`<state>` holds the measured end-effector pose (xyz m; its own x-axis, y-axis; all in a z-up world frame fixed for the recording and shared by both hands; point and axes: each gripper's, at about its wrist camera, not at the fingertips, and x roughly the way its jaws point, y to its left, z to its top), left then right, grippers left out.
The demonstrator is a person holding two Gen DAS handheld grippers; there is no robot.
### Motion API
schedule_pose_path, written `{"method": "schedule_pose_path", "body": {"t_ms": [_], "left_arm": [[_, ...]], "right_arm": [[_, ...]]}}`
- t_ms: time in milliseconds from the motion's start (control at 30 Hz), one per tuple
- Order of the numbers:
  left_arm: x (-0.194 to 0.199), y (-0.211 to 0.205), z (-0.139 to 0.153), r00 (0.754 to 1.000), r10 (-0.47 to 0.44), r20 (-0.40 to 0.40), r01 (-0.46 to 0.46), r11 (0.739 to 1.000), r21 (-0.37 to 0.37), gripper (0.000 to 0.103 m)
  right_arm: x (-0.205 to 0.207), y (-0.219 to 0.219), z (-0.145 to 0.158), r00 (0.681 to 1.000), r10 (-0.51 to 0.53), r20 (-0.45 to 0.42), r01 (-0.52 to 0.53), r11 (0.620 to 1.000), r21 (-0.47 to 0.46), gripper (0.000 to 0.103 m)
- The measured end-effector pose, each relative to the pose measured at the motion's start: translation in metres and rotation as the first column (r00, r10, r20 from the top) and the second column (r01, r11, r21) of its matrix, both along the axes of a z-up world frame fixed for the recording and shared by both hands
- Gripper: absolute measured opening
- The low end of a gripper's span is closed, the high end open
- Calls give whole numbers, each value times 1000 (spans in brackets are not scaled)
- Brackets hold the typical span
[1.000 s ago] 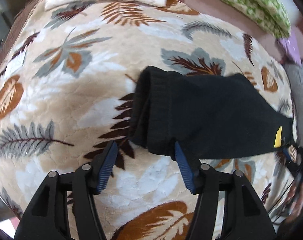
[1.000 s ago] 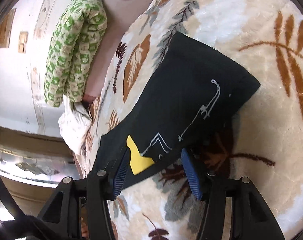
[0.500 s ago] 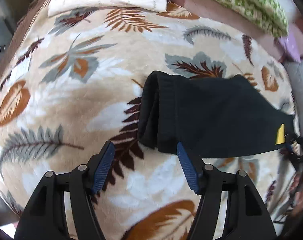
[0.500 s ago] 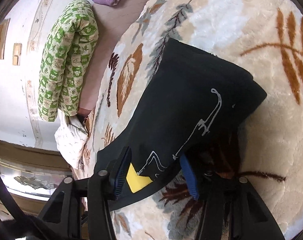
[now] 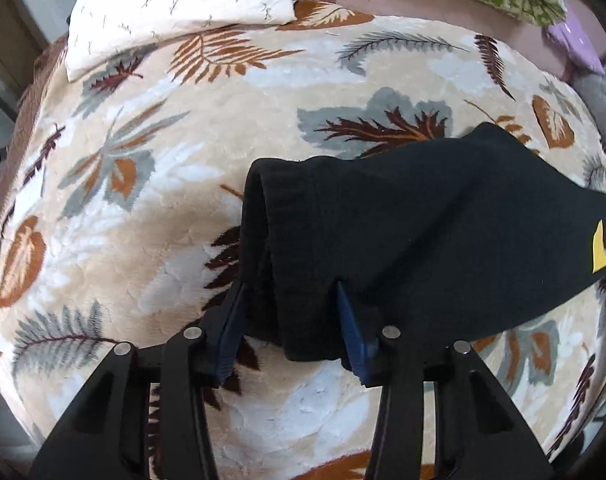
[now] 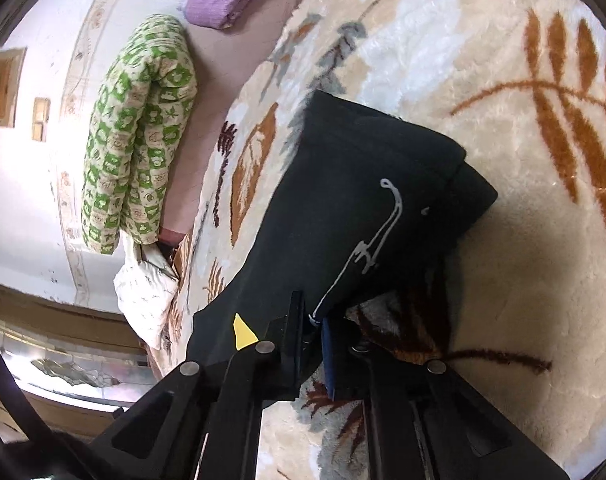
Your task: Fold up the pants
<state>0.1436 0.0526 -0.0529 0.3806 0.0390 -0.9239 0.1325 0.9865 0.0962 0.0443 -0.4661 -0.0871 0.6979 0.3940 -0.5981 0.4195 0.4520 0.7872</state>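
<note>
Black pants (image 5: 415,232), folded into a band, lying across a leaf-patterned plush blanket (image 5: 151,208) on a bed; yellow patch (image 6: 242,333) and a pale line print near one end; right gripper (image 6: 313,332) pressed together, pinching that end's edge; left gripper (image 5: 289,320) straddling the opposite, cuffed end, its jaws having just been closing, cloth between the pads; white pillow (image 5: 175,4) and green patterned quilt (image 6: 137,136) beyond the blanket.
</note>
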Motion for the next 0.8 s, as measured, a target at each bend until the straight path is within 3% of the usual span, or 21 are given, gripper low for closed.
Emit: {"method": "schedule_pose_path", "body": {"t_ms": [133, 300, 433, 533, 600, 667, 800], "left_arm": [[-5, 4, -3, 999, 6, -35, -5, 999, 39, 44], [-11, -2, 2, 999, -18, -28, 19, 998, 55, 45], [-26, 2, 21, 998, -37, -46, 38, 999, 28, 45], [-43, -6, 39, 997, -78, -24, 79, 997, 25, 45], [-50, -25, 49, 992, -123, -7, 123, 992, 18, 45], [-55, -57, 58, 986, -164, 7, 164, 986, 3, 45], [-53, -139, 61, 971, -240, -4, 238, 965, -109, 52]], "right_arm": [[-8, 2, 7, 999, -14, 36, 14, 1000, -5, 7], [-4, 1, -5, 1000, 16, -16, -16, 1000, -13, 12], [-9, -4, 1, 998, 48, -35, -47, 999, 27, 35], [-27, -20, 18, 997, 68, -27, -68, 998, 10, 36], [-37, -34, 31, 998, 64, 6, -64, 998, -14, 38], [-43, -53, 46, 998, 52, 34, -50, 997, -64, 49], [-38, -82, 57, 999, 43, 32, -39, 992, -117, 54]]}}
